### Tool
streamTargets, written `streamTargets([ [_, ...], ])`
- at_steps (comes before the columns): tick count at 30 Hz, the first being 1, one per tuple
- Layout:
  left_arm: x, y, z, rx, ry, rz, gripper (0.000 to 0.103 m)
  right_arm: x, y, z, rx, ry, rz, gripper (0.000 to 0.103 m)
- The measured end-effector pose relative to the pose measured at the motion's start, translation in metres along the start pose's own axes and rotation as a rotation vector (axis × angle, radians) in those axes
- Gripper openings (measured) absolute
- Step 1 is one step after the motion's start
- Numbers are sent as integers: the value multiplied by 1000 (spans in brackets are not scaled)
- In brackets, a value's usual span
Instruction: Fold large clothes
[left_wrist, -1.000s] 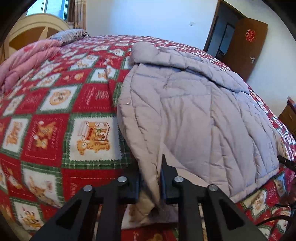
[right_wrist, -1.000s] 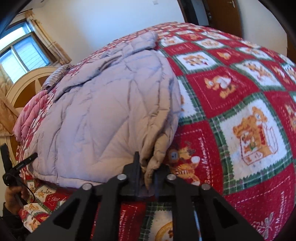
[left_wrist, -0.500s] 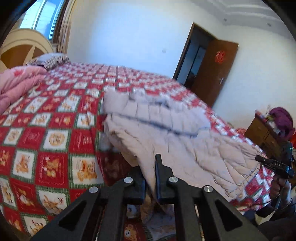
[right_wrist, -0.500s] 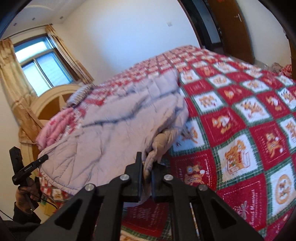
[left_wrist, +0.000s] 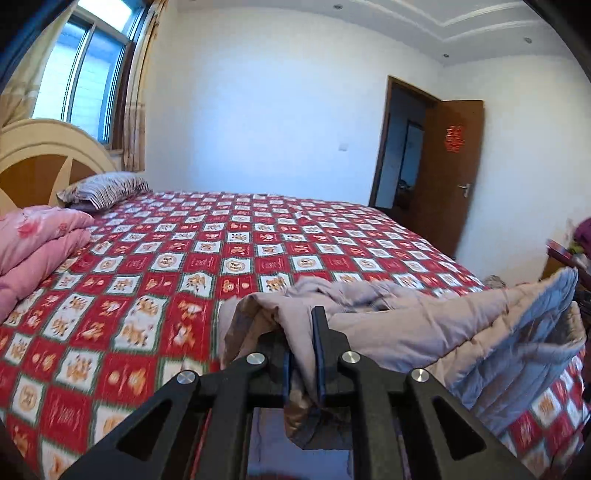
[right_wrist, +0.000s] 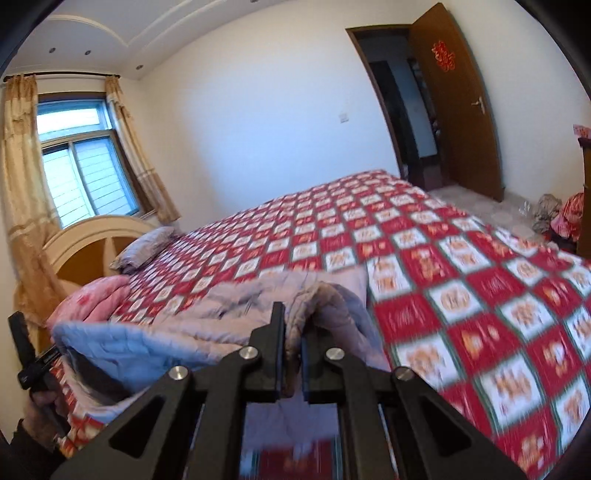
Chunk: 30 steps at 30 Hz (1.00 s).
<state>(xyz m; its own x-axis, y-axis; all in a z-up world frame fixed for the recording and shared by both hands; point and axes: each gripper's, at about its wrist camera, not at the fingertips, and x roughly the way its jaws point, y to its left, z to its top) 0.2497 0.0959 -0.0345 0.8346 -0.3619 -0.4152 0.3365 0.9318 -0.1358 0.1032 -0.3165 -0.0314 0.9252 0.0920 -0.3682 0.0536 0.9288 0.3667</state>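
- Left wrist view: bed (left_wrist: 258, 236) fills the frame, red-and-green patchwork cover; the quilted coat (left_wrist: 424, 332) sits at the bed's near edge, toward the near right corner, raised off the cover rather than lying flat on it
- coat hangs slung between the two grippers; reads as a lift of the near hem so it can be carried over toward the far side for a fold; both corners held so the edge stays straight, my judgement
- left gripper (left_wrist: 303, 354) is clamped on a bunched corner of the coat; fabric fills the gap between the fingers and trails below them
- right gripper (right_wrist: 293, 354) likewise pinched tight on the opposite corner; cloth wad between the fingers, folded lobe just beyond the tips
- pink duvet (left_wrist: 40, 240) stacked at the bed's left edge by the headboard (left_wrist: 44, 162); pillow (left_wrist: 105, 186) at the far left corner; both well apart from the coat, so the middle of the bed is free for laying it down
- left view only: coat's far end flaring up at the right, pale blue lining side showing
- right view only: the other gripper's handle in the person's hand (right_wrist: 37, 402) at far left; floor clutter past the bed's right edge; heavy motion blur on the cover
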Motion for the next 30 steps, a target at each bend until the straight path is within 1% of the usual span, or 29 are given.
streamTargets([
  [2, 29, 5, 15, -41, 31, 0, 14, 20, -4, 15, 6, -11, -12, 9],
  [3, 47, 10, 21, -61, 49, -3, 14, 38, -6, 26, 13, -16, -23, 9],
  [5, 73, 18, 29, -108, 82, 0, 19, 60, -10, 36, 17, -18, -41, 9],
  [6, 88, 23, 31, -131, 105, 1, 20, 79, -12, 44, 17, -15, -54, 9],
  [7, 104, 28, 33, -159, 127, 11, 22, 88, -13, 45, 14, -11, -62, 9],
  [9, 129, 39, 36, -193, 148, 27, 27, 120, -17, 53, 13, 5, -94, 9],
  [10, 142, 45, 38, -212, 161, 35, 32, 130, -20, 53, 16, 11, -105, 9],
  [11, 150, 48, 39, -234, 170, 30, 40, 147, -23, 56, 15, 22, -125, 9],
  [12, 159, 52, 40, -253, 177, 25, 44, 161, -25, 58, 5, 33, -141, 9],
  [13, 168, 53, 41, -264, 184, 27, 53, 174, -27, 59, -6, 44, -156, 9],
  [15, 183, 53, 43, -263, 183, 44, 78, 203, -33, 60, -17, 72, -177, 9],
  [16, 188, 52, 45, -250, 179, 76, 103, 213, -36, 59, -18, 80, -191, 9],
  [17, 192, 52, 47, -234, 154, 129, 102, 226, -40, 57, -18, 92, -213, 9],
  [19, 199, 56, 51, -230, 118, 136, 102, 249, -48, 52, -11, 127, -247, 11],
  [20, 204, 57, 52, -234, 120, 147, 102, 258, -53, 49, -9, 138, -265, 11],
  [22, 211, 55, 51, -230, 146, 164, 102, 275, -59, 45, -1, 163, -292, 15],
  [23, 212, 49, 50, -209, 147, 179, 102, 283, -62, 43, -2, 188, -295, 20],
  [24, 210, 38, 48, -158, 139, 198, 102, 287, -61, 43, -7, 204, -288, 30],
  [25, 208, 29, 48, -118, 127, 216, 102, 290, -61, 44, -8, 210, -280, 32],
  [26, 201, 14, 47, -59, 98, 246, 102, 291, -61, 46, -4, 207, -280, 34],
  [28, 189, -10, 44, 28, 42, 265, 102, 281, -56, 51, -5, 186, -277, 45],
  [29, 181, -25, 41, 71, 9, 274, 102, 279, -52, 52, -7, 174, -274, 64],
  [30, 179, -34, 38, 103, -10, 281, 102, 270, -46, 54, -11, 146, -280, 87],
])
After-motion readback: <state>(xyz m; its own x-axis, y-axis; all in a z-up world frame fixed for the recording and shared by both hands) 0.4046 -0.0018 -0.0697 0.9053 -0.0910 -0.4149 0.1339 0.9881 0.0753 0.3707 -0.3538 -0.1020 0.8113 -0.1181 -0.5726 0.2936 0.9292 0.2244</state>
